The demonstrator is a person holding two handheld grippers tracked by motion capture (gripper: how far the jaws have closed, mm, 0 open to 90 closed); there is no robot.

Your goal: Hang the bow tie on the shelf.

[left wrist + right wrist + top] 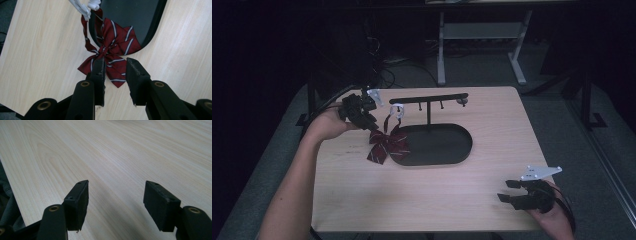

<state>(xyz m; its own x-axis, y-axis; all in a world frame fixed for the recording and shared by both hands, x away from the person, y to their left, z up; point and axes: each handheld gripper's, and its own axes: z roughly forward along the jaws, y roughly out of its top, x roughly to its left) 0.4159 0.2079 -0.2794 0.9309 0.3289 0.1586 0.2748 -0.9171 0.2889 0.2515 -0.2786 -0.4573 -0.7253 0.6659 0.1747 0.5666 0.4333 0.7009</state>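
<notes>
A dark red bow tie (384, 146) with white stripes lies on the wooden table (422, 195), its right side over the rim of a black oval base (442, 145). Its neck strap runs up to a white clasp (396, 110). My left gripper (373, 127) hovers just above and left of the bow. In the left gripper view the gripper (115, 66) is open, with the bow tie (113, 42) ahead of and under the jaws and the white clasp (85, 7) at the top. My right gripper (507, 191) rests open near the table's front right corner, over bare wood (112, 152).
A black T-shaped stand (429, 98) with small pegs rises from the oval base. A desk frame (482, 35) and cables lie on the floor beyond the table's far edge. Bare wood stretches across the front and right of the table.
</notes>
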